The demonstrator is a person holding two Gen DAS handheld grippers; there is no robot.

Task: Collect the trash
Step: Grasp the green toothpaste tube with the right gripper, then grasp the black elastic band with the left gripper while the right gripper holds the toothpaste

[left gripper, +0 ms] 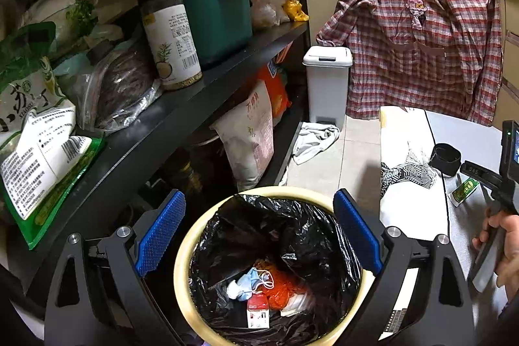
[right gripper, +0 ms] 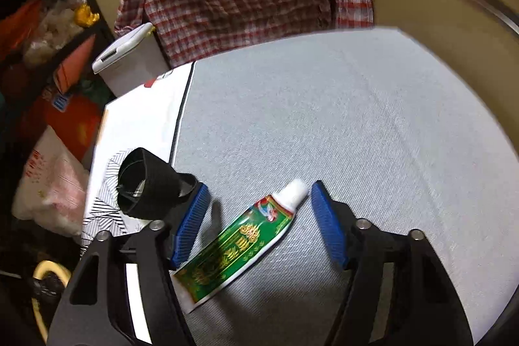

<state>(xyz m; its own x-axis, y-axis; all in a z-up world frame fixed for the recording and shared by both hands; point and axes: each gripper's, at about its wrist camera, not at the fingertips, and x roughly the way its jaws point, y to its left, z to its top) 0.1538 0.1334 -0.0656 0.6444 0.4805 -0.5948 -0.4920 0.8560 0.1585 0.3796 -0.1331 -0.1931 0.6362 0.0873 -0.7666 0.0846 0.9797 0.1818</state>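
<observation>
Left gripper [left gripper: 259,235]: I hold it spread wide and empty above the bin [left gripper: 185,265].
Right gripper [right gripper: 259,226]: spread, straddling the tube [right gripper: 240,245], pads clear of it.
Tube: flat on the table [right gripper: 356,119], near its left edge.

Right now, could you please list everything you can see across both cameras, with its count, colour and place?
bin: one, cream with a black liner, below the left gripper, trash inside
toothpaste tube: one, green with a white cap, flat on the table between the right gripper's jaws, untouched
black band: one, on the table's left part
table: one, grey
pedal bin: one, white, lid shut, on the floor by the shelf
checked shirt: one, red and white, hanging behind the table
shelf: one, black, holding bags, a jar and a green box
rag: one, pale, on the floor
left gripper: blue pads, open
right gripper: blue pads, open
hand: one, holding the right gripper's handle
</observation>
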